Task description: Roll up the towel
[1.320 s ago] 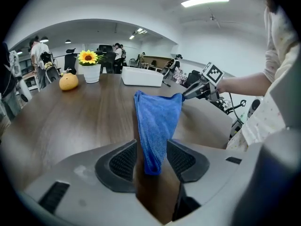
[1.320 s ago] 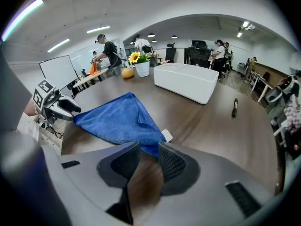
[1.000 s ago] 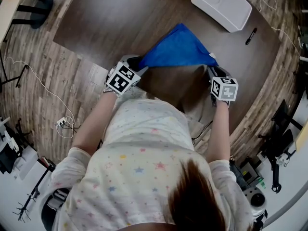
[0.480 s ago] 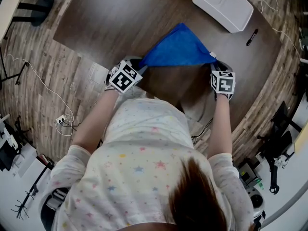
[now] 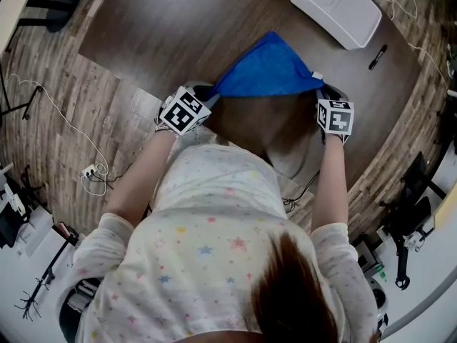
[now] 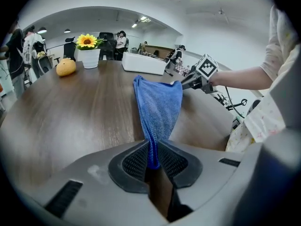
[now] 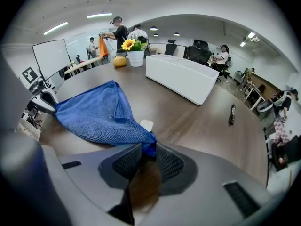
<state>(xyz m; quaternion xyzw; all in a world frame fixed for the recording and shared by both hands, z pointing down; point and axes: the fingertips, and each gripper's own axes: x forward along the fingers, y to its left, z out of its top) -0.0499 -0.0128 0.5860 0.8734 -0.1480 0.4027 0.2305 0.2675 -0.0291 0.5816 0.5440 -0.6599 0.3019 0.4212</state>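
Near the table's [image 5: 164, 27] front edge, the towel [image 5: 265, 71] lies on the wood, its near hem strung between your two tools.

Left gripper [image 6: 153, 155]: the jaws have just been closing, and the pads nip the towel's left corner. Right gripper [image 7: 148, 149]: the jaws are pinched on the right corner, beside the white label [image 7: 146, 125].

Step in hand, as I judge it: starting the roll. Keep both corners level and the hem taut. Turn both wrists over together, away from you. Uneven hands will likely give a cone-shaped roll.
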